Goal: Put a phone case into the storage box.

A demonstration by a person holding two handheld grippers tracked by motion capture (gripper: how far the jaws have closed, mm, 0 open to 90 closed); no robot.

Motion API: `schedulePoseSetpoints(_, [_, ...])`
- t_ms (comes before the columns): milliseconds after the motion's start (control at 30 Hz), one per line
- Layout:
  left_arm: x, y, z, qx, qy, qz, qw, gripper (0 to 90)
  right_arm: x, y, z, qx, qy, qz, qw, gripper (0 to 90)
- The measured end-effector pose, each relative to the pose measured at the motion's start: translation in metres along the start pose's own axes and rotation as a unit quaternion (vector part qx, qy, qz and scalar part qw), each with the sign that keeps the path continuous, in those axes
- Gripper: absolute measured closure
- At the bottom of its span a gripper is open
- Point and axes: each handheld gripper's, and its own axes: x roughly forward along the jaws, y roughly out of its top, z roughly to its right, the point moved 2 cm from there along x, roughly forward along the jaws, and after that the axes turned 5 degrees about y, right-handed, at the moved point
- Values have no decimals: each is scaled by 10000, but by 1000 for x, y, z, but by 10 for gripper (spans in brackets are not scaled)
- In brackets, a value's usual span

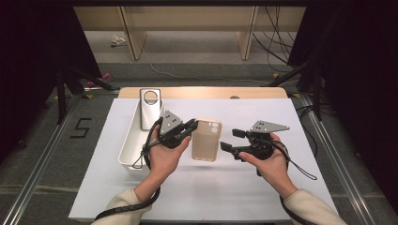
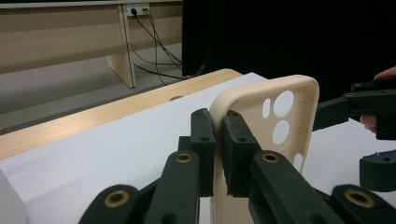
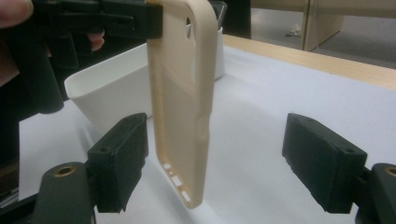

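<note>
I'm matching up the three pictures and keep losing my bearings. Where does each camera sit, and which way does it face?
High view: above the person's side, looking forward and down at the table; both forearms, left gripper, right gripper.
Left gripper view: on the left gripper, looking along its jaws, clamped on the phone case.
Right gripper view: on the right gripper, jaws open, facing the white bin.
Shared: all show the case.

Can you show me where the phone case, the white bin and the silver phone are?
beige phone case (image 1: 206, 143), high view, its flat back.
white bin (image 1: 127, 149), high view, its left wall.
silver phone (image 1: 150, 112), high view, its back below the round camera ring.
</note>
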Motion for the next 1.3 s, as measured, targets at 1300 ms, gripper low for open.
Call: schedulePoseSetpoints(1300, [-11,12,-20,-99,169,155,9997,836,-24,-14,14,-81,-281,-45,9996,215])
